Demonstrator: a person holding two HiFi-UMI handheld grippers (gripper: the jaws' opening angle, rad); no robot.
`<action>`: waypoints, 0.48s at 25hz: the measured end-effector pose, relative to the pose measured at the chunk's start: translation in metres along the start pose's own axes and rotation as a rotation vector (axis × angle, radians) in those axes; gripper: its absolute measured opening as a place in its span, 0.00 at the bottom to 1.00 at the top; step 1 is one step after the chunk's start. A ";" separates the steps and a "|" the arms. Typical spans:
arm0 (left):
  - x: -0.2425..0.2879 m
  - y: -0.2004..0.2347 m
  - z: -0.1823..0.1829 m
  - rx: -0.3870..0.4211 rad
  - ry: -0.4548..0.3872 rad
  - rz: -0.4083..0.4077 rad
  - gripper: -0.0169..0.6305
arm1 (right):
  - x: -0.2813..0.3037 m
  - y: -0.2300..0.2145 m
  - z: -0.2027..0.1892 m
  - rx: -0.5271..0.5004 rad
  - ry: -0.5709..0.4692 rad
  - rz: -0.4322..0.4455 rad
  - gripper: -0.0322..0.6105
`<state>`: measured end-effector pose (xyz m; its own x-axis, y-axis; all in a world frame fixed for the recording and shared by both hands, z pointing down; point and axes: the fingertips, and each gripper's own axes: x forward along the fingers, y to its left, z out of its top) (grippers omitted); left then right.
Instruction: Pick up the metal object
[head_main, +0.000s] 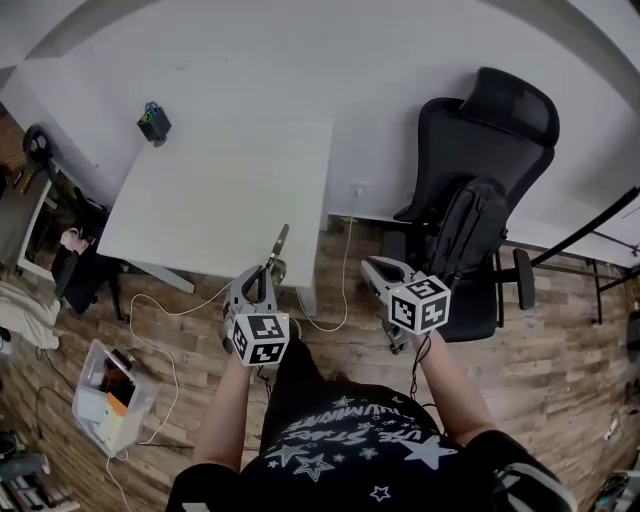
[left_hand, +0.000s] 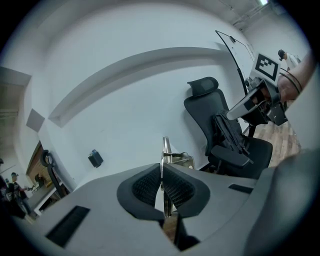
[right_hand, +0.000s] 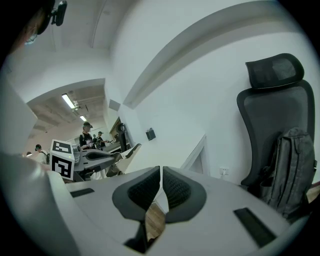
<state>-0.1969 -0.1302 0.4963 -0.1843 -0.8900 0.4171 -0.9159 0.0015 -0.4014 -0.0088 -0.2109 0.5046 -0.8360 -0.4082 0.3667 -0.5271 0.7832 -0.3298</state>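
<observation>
Metal object (head_main: 279, 243) lengthwise toward table (head_main: 220, 190)

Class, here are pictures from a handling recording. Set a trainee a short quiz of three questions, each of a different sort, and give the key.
1. True or false: the right gripper holds something between its jaws.
2. What is the left gripper clamped on? A) a pen B) a metal object C) a cup
3. Fill in: the backpack rests on the black ____.

Key: 1 false, its jaws are together with nothing between them; 2 B; 3 chair.
</observation>
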 end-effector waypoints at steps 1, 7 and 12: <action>-0.007 -0.002 -0.003 -0.009 0.004 0.008 0.07 | -0.004 0.003 -0.004 -0.004 0.005 0.007 0.13; -0.047 -0.012 -0.025 -0.062 0.026 0.049 0.07 | -0.024 0.022 -0.026 -0.019 0.024 0.035 0.13; -0.073 -0.023 -0.041 -0.109 0.042 0.070 0.07 | -0.038 0.035 -0.040 -0.029 0.032 0.053 0.13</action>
<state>-0.1774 -0.0468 0.5089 -0.2620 -0.8660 0.4260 -0.9332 0.1149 -0.3404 0.0112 -0.1493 0.5141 -0.8571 -0.3507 0.3773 -0.4770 0.8170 -0.3240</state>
